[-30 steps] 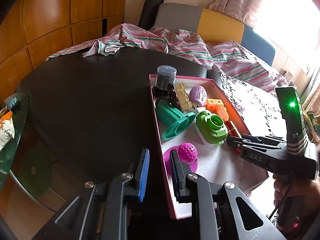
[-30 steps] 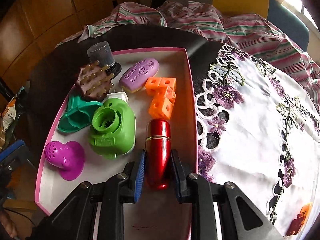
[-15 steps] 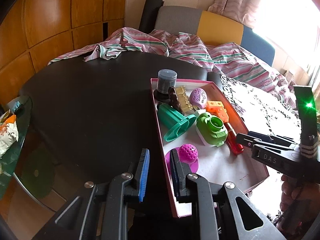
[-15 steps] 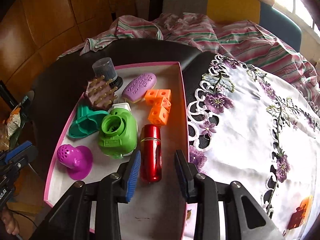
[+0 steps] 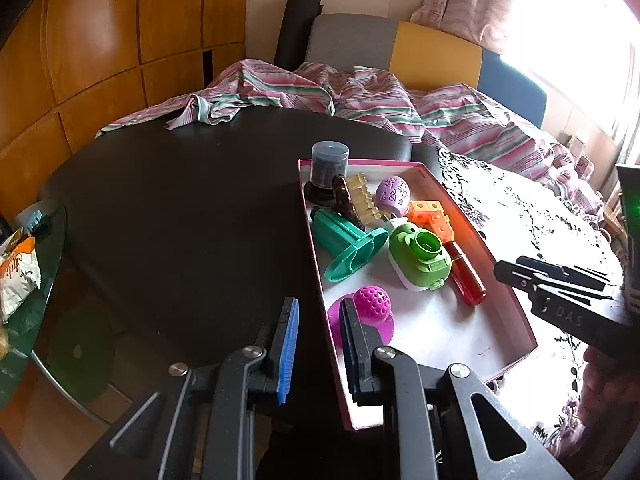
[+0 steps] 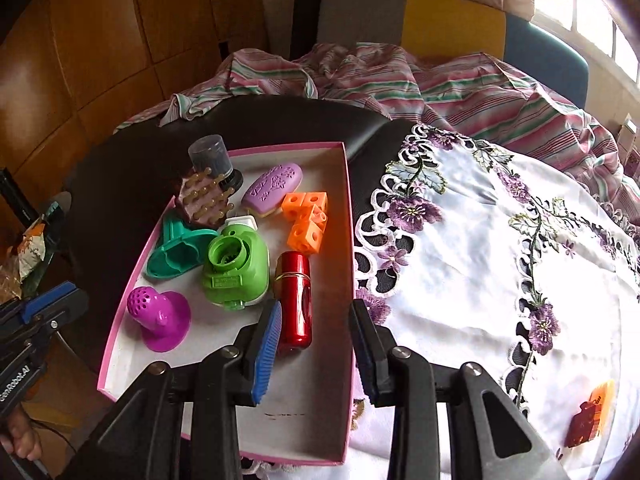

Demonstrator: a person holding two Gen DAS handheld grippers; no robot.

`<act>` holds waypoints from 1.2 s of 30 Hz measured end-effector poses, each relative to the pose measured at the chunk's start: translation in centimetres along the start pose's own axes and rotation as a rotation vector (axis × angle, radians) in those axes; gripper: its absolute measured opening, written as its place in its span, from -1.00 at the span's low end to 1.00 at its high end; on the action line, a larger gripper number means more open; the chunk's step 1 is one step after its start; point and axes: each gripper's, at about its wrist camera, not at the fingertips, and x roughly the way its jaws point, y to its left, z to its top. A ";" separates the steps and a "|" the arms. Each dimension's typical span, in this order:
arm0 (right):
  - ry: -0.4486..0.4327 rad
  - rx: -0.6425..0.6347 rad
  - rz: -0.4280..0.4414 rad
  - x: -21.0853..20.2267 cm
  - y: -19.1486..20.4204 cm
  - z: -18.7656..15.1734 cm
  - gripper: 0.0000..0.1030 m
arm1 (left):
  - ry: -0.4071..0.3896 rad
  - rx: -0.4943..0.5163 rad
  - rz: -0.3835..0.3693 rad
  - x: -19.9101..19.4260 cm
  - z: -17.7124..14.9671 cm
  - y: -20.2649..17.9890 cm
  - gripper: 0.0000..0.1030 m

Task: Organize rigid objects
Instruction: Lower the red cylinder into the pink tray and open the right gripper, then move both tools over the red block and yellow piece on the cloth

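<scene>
The right gripper (image 6: 314, 346) hangs over the near end of the pink tray (image 6: 347, 216), jaws spread wide and holding nothing, with the red tube (image 6: 295, 298) lying free on the tray floor just ahead of its left pad, beside the green toy (image 6: 236, 270). The left gripper (image 5: 318, 348) straddles the tray's left wall (image 5: 316, 248), jaws parted and empty, its right pad in front of the magenta knob (image 5: 372, 302). An orange piece (image 6: 590, 414) lies apart on the white cloth (image 6: 480, 264).
</scene>
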 end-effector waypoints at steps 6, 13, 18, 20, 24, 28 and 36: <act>-0.019 0.005 -0.008 -1.3 -0.7 -0.1 -0.33 | -0.005 0.016 0.004 -0.2 0.0 -0.4 -0.60; -0.040 0.038 -0.020 -2.8 -2.6 -0.2 -0.33 | -0.002 0.033 0.004 -0.1 0.0 -0.9 -0.60; -0.042 0.080 -0.050 -3.8 -5.4 -0.5 -0.33 | -0.008 0.058 0.005 -0.2 0.1 -1.4 -0.58; -0.043 0.103 -0.075 -4.3 -6.9 -0.6 -0.33 | -0.010 0.072 0.002 -0.2 0.1 -1.9 -0.58; -0.048 0.171 -0.136 -5.4 -10.6 -0.9 -0.33 | -0.016 0.101 -0.010 -0.4 0.2 -2.9 -0.58; -0.057 0.246 -0.200 -6.5 -14.5 -1.4 -0.33 | -0.027 0.136 -0.020 -0.6 0.4 -4.2 -0.57; -0.086 0.404 -0.346 -8.5 -22.3 -3.7 -0.33 | -0.034 0.193 -0.071 -0.6 1.0 -7.2 -0.57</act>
